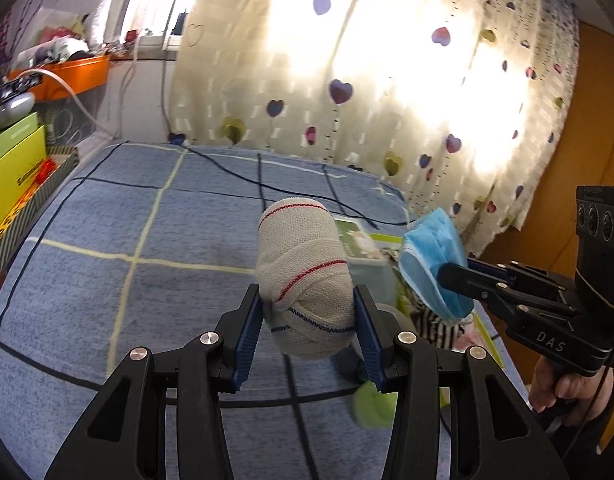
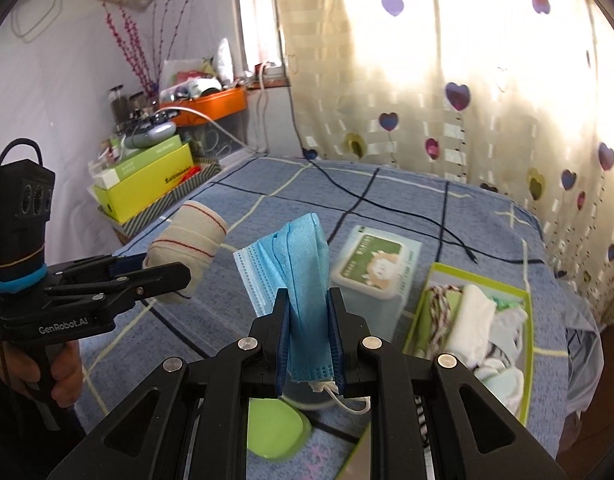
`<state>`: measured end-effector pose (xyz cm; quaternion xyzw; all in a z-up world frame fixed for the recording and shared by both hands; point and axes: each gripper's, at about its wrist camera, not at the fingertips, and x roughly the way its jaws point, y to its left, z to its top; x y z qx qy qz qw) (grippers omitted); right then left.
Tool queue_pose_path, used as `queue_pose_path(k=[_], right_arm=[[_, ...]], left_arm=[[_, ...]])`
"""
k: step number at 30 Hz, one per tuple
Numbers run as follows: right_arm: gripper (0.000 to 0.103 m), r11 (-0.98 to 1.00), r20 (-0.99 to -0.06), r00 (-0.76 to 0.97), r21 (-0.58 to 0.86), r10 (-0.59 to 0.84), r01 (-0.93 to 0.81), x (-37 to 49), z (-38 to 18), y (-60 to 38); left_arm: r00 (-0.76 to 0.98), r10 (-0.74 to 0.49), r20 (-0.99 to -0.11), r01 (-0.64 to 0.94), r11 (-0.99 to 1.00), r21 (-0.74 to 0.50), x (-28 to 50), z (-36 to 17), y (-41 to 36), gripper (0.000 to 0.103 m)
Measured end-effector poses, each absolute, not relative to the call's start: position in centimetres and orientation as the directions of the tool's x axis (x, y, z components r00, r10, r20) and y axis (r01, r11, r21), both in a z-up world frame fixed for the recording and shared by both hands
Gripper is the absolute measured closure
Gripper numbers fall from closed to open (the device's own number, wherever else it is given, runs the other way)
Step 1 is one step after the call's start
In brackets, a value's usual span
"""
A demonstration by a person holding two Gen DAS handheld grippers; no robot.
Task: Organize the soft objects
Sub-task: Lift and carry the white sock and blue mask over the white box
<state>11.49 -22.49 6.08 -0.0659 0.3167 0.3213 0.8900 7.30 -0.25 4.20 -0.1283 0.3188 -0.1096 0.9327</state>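
My left gripper point(image 1: 309, 320) is shut on a beige bandage roll point(image 1: 307, 272) with red and blue stitch lines, held up above the blue checked bedcover point(image 1: 147, 220). The same bandage roll point(image 2: 187, 240) and left gripper point(image 2: 167, 276) show at the left of the right wrist view. My right gripper point(image 2: 309, 328) is shut on a folded blue face mask point(image 2: 295, 268), its white ear loop dangling below the pads. That face mask point(image 1: 435, 260) and right gripper point(image 1: 447, 276) appear at the right of the left wrist view. A lime-green open box point(image 2: 527, 304) holds several soft cloth items.
A pale tissue box point(image 2: 375, 276) with a green label stands on the bed beside the lime-green box. A green round pad point(image 2: 275, 428) lies beneath my right gripper. Stacked yellow-green boxes point(image 2: 147, 180) and an orange tray point(image 2: 211, 106) crowd the left side. A heart-patterned curtain point(image 2: 447, 100) hangs behind.
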Motion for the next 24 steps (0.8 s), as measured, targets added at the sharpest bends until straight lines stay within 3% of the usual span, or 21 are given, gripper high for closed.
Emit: queue_pose_path(k=[24], right_arm=[[0.086, 0.895, -0.590, 0.693, 0.127, 0.414, -0.427, 9.0, 4.7, -33.1]], left_arm=[[0.705, -0.436, -0.560, 0.342, 0.900, -0.271, 6.6, 5.3, -8.9, 0.057]])
